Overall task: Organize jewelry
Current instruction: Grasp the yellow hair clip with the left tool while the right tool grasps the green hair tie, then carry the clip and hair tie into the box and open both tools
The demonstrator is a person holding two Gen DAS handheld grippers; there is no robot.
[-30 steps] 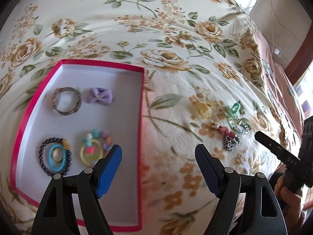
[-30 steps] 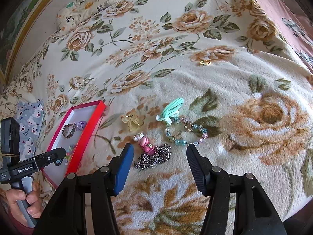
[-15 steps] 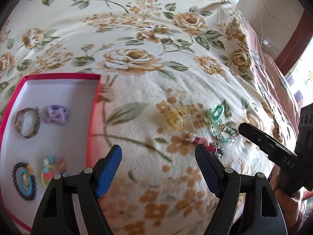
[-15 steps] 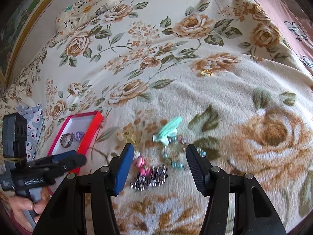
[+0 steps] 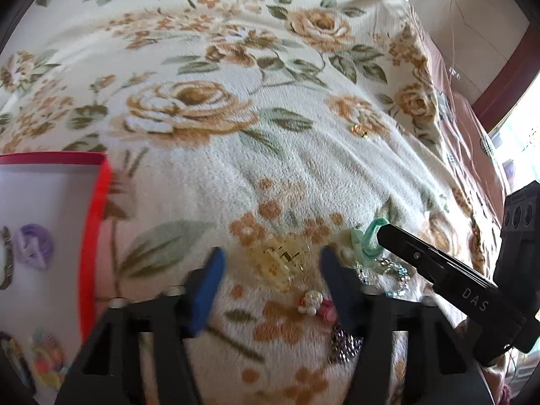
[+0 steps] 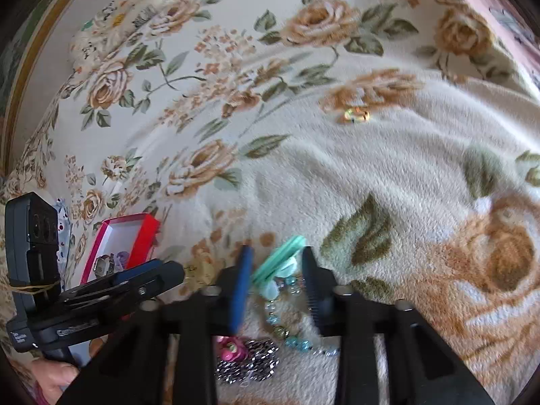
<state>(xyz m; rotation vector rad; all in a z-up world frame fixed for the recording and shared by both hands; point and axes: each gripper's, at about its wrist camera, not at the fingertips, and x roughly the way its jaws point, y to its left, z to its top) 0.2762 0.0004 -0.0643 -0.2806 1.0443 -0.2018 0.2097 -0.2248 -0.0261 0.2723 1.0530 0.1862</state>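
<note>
The loose jewelry lies in a small cluster on the floral blanket (image 5: 209, 175), and both grippers are down over it. The yellow claw clip (image 5: 280, 263) sits between the fingers of the left gripper (image 5: 270, 283), which are spread wide with nothing touching them. Just below that clip, near the right-hand finger, is a white and pink flower charm (image 5: 312, 302), and further toward the gripper body a silver chain heap (image 5: 344, 346).

The mint green clip (image 6: 278, 265) lies tilted between the fingertips of the right gripper (image 6: 276, 290); those fingers stand moderately apart, and I cannot tell whether they touch the clip. The beaded bracelet (image 6: 287, 317) with pale blue and clear beads lies between the same fingers, closer to the gripper body, beside the pink charm and chain.

Well ahead of the right fingertips a small gold ring (image 6: 356, 114) rests alone on the blanket.

Off to the left of the left fingers is the red-rimmed tray (image 5: 98, 209), with a purple bow (image 5: 35, 244) inside it, along with other pieces that are blurred at the frame edge.
</note>
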